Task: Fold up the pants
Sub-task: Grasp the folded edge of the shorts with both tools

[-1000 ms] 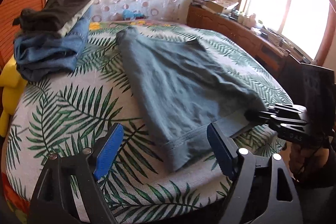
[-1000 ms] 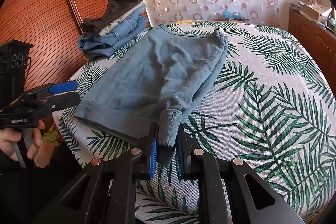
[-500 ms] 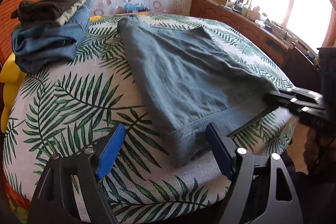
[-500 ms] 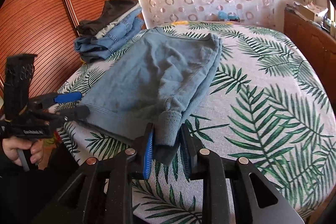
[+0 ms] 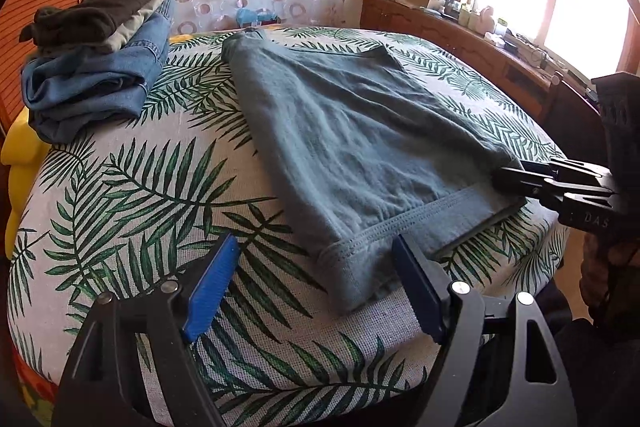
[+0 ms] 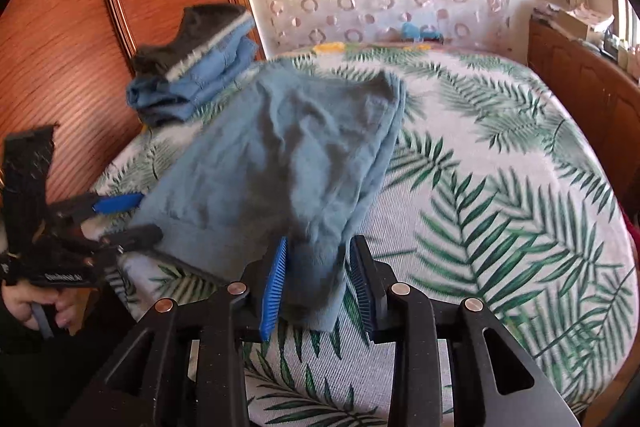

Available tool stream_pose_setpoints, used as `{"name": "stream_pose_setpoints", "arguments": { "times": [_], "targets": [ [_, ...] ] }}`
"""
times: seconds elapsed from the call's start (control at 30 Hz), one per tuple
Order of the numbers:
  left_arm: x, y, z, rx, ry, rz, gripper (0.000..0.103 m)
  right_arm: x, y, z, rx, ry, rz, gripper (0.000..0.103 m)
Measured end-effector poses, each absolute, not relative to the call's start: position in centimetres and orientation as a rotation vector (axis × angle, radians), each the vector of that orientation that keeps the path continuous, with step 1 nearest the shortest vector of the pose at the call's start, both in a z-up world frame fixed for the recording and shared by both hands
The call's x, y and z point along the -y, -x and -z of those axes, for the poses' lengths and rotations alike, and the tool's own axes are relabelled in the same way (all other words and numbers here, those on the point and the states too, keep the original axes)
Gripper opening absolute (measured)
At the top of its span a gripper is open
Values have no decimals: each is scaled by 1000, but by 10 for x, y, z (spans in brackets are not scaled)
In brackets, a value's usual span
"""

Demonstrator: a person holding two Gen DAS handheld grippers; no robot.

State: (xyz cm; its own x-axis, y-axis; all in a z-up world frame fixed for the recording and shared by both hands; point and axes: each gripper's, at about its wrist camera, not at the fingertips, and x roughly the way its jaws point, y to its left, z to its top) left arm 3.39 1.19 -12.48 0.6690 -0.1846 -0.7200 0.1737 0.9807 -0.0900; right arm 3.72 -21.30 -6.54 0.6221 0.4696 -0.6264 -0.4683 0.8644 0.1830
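Blue-grey pants (image 5: 352,139) lie folded flat on the bed, hem band toward me. My left gripper (image 5: 314,251) stands open and wide just in front of the hem's near corner, with nothing between its fingers. At the hem's other corner my right gripper (image 6: 320,247) has a bunched fold of the pants (image 6: 288,155) between its blue pads. Its jaws are opening and the pads stand a little apart from the cloth. Across the hem, each wrist view shows the other gripper: the right gripper (image 5: 508,179) and the left gripper (image 6: 144,217), held by a hand.
The bed cover (image 5: 140,187) has a palm-leaf print. A stack of folded clothes (image 5: 96,67) sits at the far left corner. A wooden wardrobe (image 6: 80,67) stands on the left, a wooden sideboard (image 5: 480,55) under the window on the right. Something yellow (image 5: 16,167) lies at the left edge.
The right gripper's pads have spread apart from the pinched fold of the pants, which now sits loosely between them. The left gripper has stayed open by the hem corner.
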Motion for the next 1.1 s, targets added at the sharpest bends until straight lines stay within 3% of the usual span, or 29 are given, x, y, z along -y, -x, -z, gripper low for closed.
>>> {"name": "stream_pose_setpoints", "arguments": {
  "times": [0.13,0.27,0.43,0.5,0.67,1.1],
  "targets": [
    [-11,-33,125,-812,16,201,78,214,-42,66,-728,-18,-551,34],
    [-11,-30,123,-809,51,262,51,213,-42,66,-721,-15,-550,34],
    [-8,-29,123,-811,77,307,35,212,-40,68,-718,-16,-561,34],
    [-8,-28,123,-811,87,308,34,213,-39,68,-716,-22,-567,33],
    [-9,-27,119,-790,92,303,18,214,-38,69,-715,-38,-604,20],
    [-16,-5,75,-625,130,317,15,225,-23,48,-642,-67,-669,18]
  ]
}}
